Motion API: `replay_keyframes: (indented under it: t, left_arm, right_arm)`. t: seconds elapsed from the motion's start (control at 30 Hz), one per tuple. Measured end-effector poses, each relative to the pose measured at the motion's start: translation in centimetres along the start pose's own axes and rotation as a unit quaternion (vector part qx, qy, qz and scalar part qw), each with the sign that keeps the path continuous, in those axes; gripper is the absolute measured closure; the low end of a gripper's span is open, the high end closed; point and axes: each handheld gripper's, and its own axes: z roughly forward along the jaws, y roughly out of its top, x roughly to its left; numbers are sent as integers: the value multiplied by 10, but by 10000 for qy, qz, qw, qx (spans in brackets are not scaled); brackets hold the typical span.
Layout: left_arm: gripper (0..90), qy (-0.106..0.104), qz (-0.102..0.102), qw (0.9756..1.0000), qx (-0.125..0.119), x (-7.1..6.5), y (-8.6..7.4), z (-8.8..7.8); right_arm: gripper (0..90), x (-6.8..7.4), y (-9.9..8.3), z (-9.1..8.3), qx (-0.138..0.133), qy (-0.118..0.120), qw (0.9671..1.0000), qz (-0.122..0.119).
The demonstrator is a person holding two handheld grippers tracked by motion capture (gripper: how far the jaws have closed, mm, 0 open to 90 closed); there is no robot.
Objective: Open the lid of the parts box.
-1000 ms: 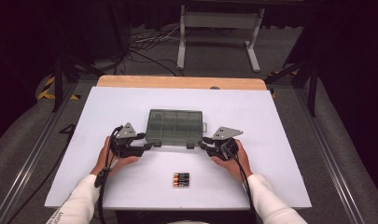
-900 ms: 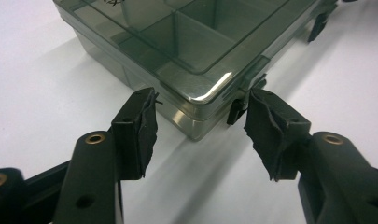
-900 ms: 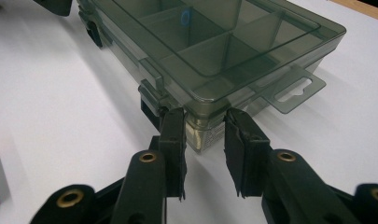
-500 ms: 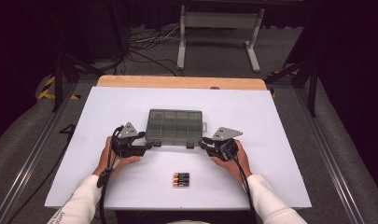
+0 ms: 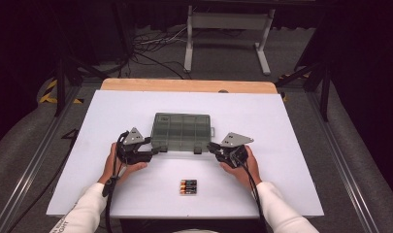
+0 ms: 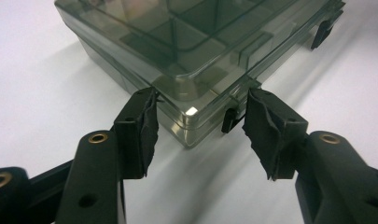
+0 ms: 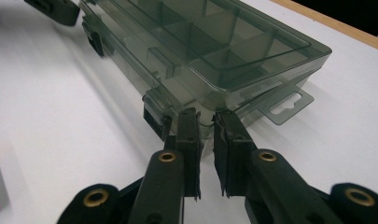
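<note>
The left gripper [image 5: 155, 150] sits at the near-left corner of the box [image 5: 183, 131], a smoky clear organiser with its lid down, lying in the middle of the white table [image 5: 291, 145]. In the left gripper view its jaws stand about half open, astride that rounded corner, the pads [image 6: 144, 123] close beside the lid's edge but, as far as can be told, not pressing it; the left clasp [image 6: 228, 120] is just inside the right pad. Nothing about this hand differs from a second ago. In the middle, near the person, a small pack of batteries [image 5: 188, 186] lies untouched, well apart from the box. At the right, the right gripper [image 5: 212, 147] is at the near-right corner, and here is the change: its jaws have just been closing, and in the right gripper view they now stand narrow, with the corner's thin lip between the pads [image 7: 189, 135]. Whether they already pinch it I cannot tell for sure. The right clasp [image 7: 154, 117] is just left of them, still down. My reading is that the right hand is taking hold to steady or lift the lid, so opening the box has barely begun.
</note>
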Motion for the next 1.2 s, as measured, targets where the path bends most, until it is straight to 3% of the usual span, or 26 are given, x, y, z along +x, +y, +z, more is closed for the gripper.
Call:
replay_keyframes:
  t: [0.17,0.23,0.47,0.57,0.8,0.93,1.13,1.2]
  left_arm:
    - [459,6,-42,9999,-123,3,0,-6]
    - [459,5,-9,9999,-168,4,0,-7]
    - [459,26,93,9998,-189,5,1,-7]
    - [459,48,148,9997,-192,5,2,-5]
    - [464,103,226,9993,-287,6,6,-8]
    - [457,291,282,9985,-361,9,11,-10]
    - [456,701,745,9945,-241,10,19,-3]
    - [460,794,794,9933,-258,10,22,0]
  right_arm:
    - [779,-1,0,0,-14,-88,10000,-10]
    - [699,0,1,0,-9,-221,9997,-41]
    - [668,3,3,2,-87,-365,9992,-151]
    - [656,5,5,1,-117,-516,9981,-327]
    - [636,4,11,1,-240,-722,9964,-379]
    - [594,5,16,3,-253,-852,9948,-491]
    - [607,3,22,4,-409,-1013,9917,-671]
    - [617,3,23,5,-404,-1091,9907,-704]
